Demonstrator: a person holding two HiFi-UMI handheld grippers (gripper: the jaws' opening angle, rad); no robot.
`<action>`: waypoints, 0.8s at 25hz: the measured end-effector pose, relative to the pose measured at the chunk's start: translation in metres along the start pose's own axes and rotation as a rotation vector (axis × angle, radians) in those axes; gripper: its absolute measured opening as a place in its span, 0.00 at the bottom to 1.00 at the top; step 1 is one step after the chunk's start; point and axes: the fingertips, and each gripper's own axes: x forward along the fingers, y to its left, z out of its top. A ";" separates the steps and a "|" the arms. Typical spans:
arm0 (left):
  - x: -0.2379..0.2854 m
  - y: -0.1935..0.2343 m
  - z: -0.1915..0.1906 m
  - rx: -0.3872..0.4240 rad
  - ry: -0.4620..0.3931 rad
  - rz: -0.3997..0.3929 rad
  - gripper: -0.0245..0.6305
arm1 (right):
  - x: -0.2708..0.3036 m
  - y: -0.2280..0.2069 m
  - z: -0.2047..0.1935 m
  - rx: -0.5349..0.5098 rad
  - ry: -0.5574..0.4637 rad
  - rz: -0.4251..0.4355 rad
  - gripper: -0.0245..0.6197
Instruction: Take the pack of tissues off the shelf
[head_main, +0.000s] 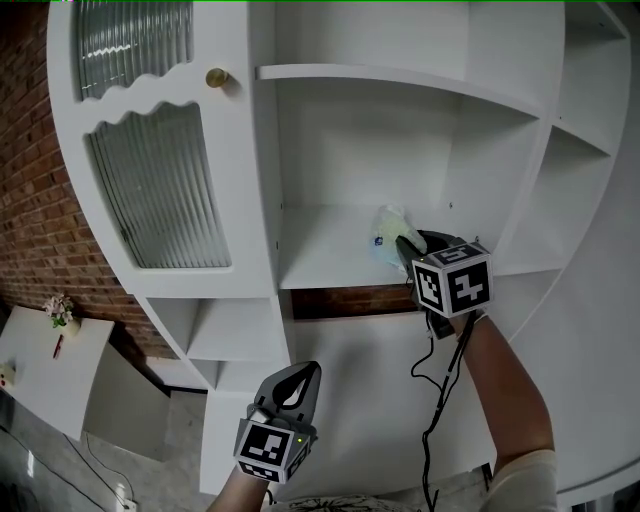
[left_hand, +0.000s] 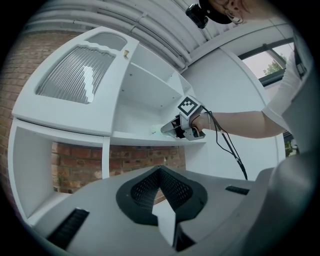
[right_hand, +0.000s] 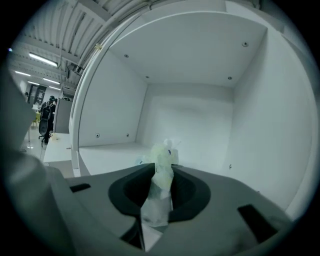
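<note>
The pack of tissues (head_main: 388, 232), pale green and crumpled, is at the front right of the white shelf (head_main: 320, 265). My right gripper (head_main: 405, 246) reaches in level from the right and is shut on it. In the right gripper view the pack (right_hand: 161, 172) stands pinched between the dark pads (right_hand: 187, 192), its top poking above them. Whether it still rests on the board I cannot tell. The left gripper view shows the right gripper (left_hand: 172, 131) at the shelf's edge with the pack (left_hand: 158, 131). My left gripper (head_main: 303, 373) hangs low in front of the cabinet, shut and empty.
A door with ribbed glass (head_main: 160, 190) and a brass knob (head_main: 217, 77) stands left of the shelf. Open compartments lie at the right (head_main: 575, 200) and below (head_main: 225, 330). Brick wall (head_main: 30, 190) is at the far left, above a small white table (head_main: 40, 375). A cable (head_main: 440, 400) dangles from the right gripper.
</note>
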 end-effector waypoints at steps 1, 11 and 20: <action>-0.001 -0.001 0.000 0.002 -0.001 0.000 0.06 | -0.001 -0.001 -0.001 -0.007 0.001 -0.011 0.15; -0.014 -0.016 0.004 0.007 -0.002 0.008 0.06 | -0.048 0.012 0.007 -0.104 -0.087 -0.088 0.06; -0.031 -0.039 0.000 0.004 0.006 0.008 0.06 | -0.115 0.060 -0.029 -0.068 -0.209 -0.047 0.06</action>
